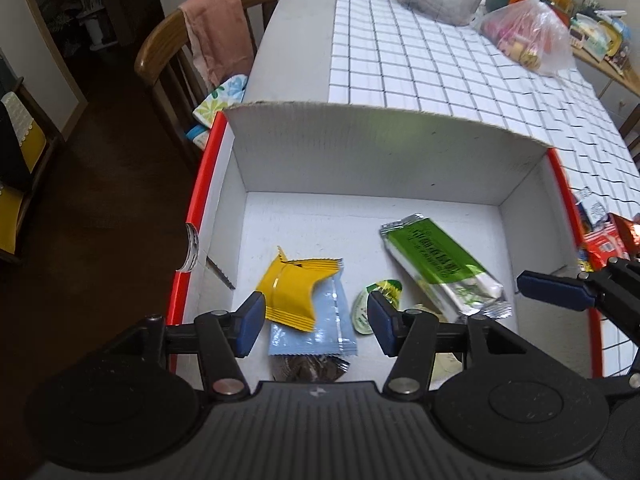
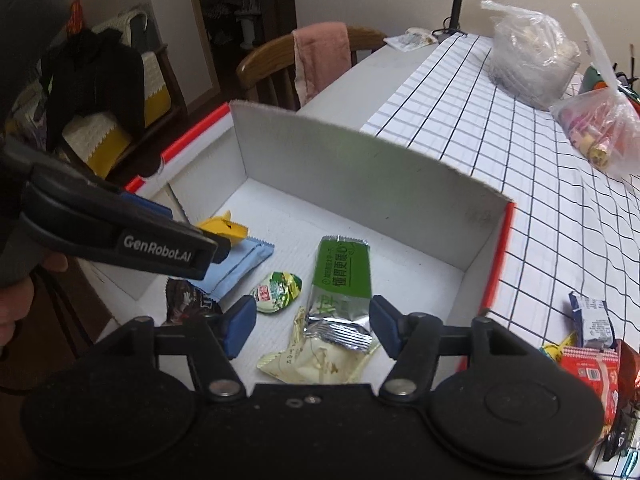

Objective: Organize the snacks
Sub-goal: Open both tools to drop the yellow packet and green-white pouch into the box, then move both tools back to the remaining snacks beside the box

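left hand-held gripper [image 1: 316,322]: jaws apart, empty | right hand-held gripper [image 2: 312,330]: same

Landmark: white box [image 1: 360,152].

- Dark brown packet [image 1: 310,370] in box near end: mostly hidden under left gripper body; print unreadable.
- Cream packet [image 2: 316,364] in box: lower edge hidden behind right gripper body.
- Green packet [image 1: 440,264] in box: motion-blurred in left view.
- Red packets [image 2: 592,376] right of box: cut by frame edge, print too small.

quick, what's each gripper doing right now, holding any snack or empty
left gripper: open, holding nothing, above the yellow packet in the box.
right gripper: open, holding nothing, above the green packet.
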`<state>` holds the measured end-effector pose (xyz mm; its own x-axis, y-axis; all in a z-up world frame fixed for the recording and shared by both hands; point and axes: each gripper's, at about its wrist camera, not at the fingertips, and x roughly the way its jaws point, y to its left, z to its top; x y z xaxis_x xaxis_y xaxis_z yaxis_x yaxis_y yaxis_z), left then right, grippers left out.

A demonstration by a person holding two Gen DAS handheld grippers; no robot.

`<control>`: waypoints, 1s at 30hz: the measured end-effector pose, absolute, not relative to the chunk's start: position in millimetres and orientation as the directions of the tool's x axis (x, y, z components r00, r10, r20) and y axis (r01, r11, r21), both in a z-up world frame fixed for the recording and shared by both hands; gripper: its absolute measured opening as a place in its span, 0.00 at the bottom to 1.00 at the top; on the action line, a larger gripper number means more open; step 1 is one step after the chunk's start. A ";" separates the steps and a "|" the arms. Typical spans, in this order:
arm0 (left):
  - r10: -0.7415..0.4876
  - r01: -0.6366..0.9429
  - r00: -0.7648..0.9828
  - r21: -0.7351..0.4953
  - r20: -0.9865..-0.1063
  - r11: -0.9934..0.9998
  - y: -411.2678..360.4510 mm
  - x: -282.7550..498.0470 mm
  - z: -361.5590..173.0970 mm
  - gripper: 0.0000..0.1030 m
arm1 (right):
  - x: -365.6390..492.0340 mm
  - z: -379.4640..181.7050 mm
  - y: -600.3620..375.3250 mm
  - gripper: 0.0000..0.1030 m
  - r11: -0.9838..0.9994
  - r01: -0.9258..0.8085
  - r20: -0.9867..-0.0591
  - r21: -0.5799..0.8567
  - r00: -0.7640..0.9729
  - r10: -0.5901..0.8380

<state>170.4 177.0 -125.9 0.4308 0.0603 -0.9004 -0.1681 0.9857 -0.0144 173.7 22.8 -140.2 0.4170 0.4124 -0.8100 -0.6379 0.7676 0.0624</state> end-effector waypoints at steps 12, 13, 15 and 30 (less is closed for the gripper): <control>0.025 -0.127 0.526 -0.049 -0.850 0.991 150.3 147.7 -93.8 0.59 | 157.7 -100.9 -23.8 0.78 0.775 -0.619 -0.726 0.128 0.474 0.499; 0.024 -0.125 0.534 -0.050 -0.845 0.991 147.4 145.9 -91.1 0.59 | 156.7 -98.1 -28.5 0.79 0.774 -0.618 -0.719 0.135 0.477 0.506; 0.019 -0.120 0.547 -0.057 -0.837 0.991 141.8 142.1 -86.0 0.59 | 155.0 -93.4 -37.7 0.81 0.777 -0.613 -0.708 0.144 0.485 0.514; -0.029 -0.071 0.617 -0.093 -0.786 0.993 76.1 128.5 -67.6 0.60 | 148.7 -81.5 -123.5 0.96 0.805 -0.556 -0.658 0.209 0.529 0.536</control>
<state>128.5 76.1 -67.6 0.6173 -0.0295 -0.7862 -0.0713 0.9931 -0.0932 148.7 -123.5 -81.5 0.5292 0.5362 -0.6576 -0.5560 0.8046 0.2086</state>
